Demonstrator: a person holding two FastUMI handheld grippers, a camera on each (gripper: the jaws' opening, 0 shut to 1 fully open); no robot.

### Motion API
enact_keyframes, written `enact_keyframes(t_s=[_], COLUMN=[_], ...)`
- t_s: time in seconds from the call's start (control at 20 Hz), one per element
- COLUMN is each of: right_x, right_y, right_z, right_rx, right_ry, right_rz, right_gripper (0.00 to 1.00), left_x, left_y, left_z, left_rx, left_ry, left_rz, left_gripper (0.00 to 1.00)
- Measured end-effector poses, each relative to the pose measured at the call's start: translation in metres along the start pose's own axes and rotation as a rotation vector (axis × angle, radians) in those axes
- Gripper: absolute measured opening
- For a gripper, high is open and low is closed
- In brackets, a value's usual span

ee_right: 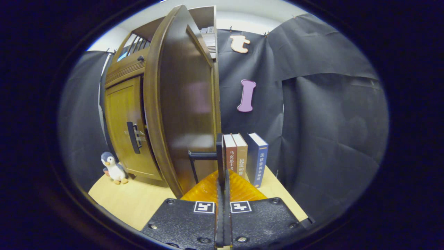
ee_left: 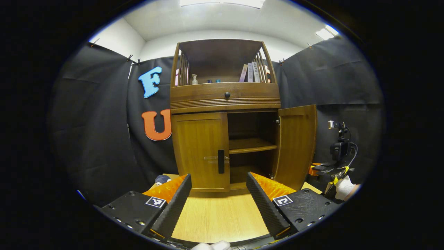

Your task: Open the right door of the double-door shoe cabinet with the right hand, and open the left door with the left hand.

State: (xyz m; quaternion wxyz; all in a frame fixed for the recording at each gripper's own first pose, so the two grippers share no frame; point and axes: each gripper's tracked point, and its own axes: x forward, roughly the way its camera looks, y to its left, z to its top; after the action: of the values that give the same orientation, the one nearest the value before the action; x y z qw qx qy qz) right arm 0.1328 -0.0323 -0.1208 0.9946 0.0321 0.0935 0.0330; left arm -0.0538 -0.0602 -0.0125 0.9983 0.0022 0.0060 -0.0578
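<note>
Shoe cabinet [ee_left: 225, 100]: wooden, double-door, standing at the back edge of the bench [ee_left: 218, 215], against the black cloth wall.
Right door [ee_left: 295, 146]: swung wide open, hinged at the cabinet's right side; in the right gripper view it stands edge-on just ahead of the camera.
Right door handle [ee_right: 220, 156]: dark upright bar on the open door, sitting in line with the right gripper's fingers.
Left door [ee_left: 200, 152]: flush with the cabinet front, not yet opened; its dark vertical handle [ee_left: 221, 161] sits at the inner edge.
Interior: one shelf [ee_left: 251, 145] visible through the open right half.
Upper section: drawer with a round knob [ee_left: 227, 94]; open top shelf holding small bottles and upright books [ee_left: 250, 72].
Left gripper [ee_left: 219, 185]: fingers spread wide apart, holding nothing, in front of the cabinet and apart from the left door, roughly facing its handle.
Right gripper [ee_right: 222, 184]: fingers drawn together with hardly any gap; they appear to pinch the right door handle, though the contact itself is hard to make out.
Row of books [ee_right: 246, 158]: three upright, near the bench's right edge, just beside the open door.
Penguin toy [ee_right: 112, 168]: on the bench at the cabinet's front left corner.
Camera on a stand [ee_left: 340, 147]: right of the cabinet, beyond the open door.
</note>
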Motion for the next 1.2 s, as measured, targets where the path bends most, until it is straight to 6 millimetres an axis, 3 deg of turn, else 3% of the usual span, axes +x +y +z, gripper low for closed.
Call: enact_keyframes(t_s=[0.05,0.15,0.55,1.0,1.1,1.15,1.2], right_x=[0.001,0.001,0.003,0.009,0.008,0.007,0.004], right_y=[-0.002,-0.003,-0.032,-0.034,-0.037,-0.041,-0.044], right_z=[-0.001,-0.001,0.008,0.003,0.002,0.001,0.000], right_rx=[-0.004,-0.010,-0.055,-0.073,-0.075,-0.068,-0.058], right_ry=[-0.002,0.003,0.018,0.019,0.029,0.038,0.051], right_rz=[0.011,0.040,0.179,0.234,0.209,0.197,0.191], right_gripper=[0.04,0.04,0.04,0.04,0.06,0.11,0.23], left_x=[0.000,0.000,0.001,-0.006,-0.004,-0.002,0.000], left_y=[-0.004,-0.008,-0.026,-0.047,-0.044,-0.043,-0.039], left_z=[0.001,0.002,0.011,0.010,0.007,0.006,0.006], left_rx=[0.001,0.007,-0.009,-0.010,-0.009,-0.009,-0.010], left_ry=[-0.001,0.001,0.017,0.044,0.046,0.045,0.045], left_rz=[0.007,0.039,0.229,0.310,0.312,0.310,0.307], left_gripper=[0.96,1.00,0.96,0.96,1.00,0.96,1.00])
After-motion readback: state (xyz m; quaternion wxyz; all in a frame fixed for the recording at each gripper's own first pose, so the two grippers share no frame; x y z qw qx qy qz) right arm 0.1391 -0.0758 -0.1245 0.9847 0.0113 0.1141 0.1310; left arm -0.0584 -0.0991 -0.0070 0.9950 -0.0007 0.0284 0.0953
